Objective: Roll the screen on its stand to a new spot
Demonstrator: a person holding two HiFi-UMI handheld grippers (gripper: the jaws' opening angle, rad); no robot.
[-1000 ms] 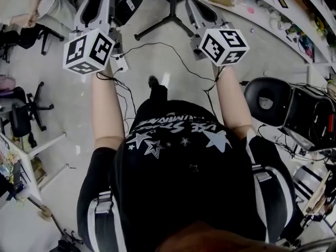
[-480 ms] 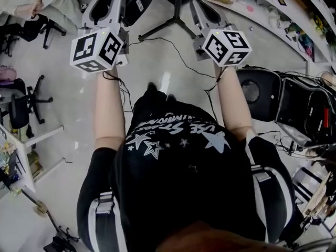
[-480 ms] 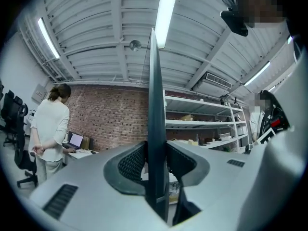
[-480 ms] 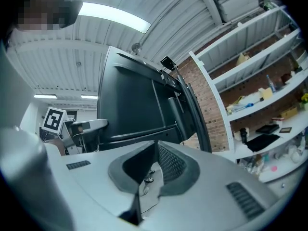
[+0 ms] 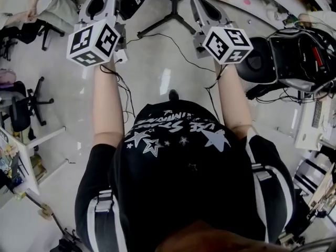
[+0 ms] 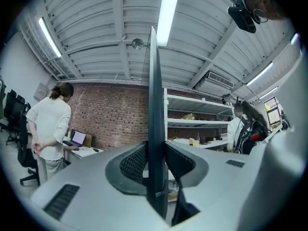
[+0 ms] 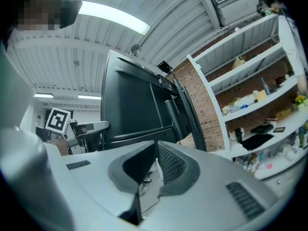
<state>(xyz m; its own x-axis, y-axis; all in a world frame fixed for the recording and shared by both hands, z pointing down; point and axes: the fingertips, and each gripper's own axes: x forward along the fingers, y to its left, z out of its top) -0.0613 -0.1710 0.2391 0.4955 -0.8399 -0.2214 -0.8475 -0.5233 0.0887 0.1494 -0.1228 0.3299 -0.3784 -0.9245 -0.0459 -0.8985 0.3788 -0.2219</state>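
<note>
In the head view I am holding the left gripper point(image 5: 101, 1) and the right gripper point(image 5: 207, 9) out above the stand's legs point(image 5: 173, 16). Cables point(image 5: 184, 56) are trailing across the smooth floor point(image 5: 163, 83).

In the left gripper view the jaws have just been closing and are pinching the screen point(image 6: 155, 105) edge-on.

In the right gripper view the jaws are clamping a thin edge of it too, shelves point(image 7: 250, 81) beyond.

I am judging it stiff, top-heavy and fragile, so I am holding its frame.
</note>
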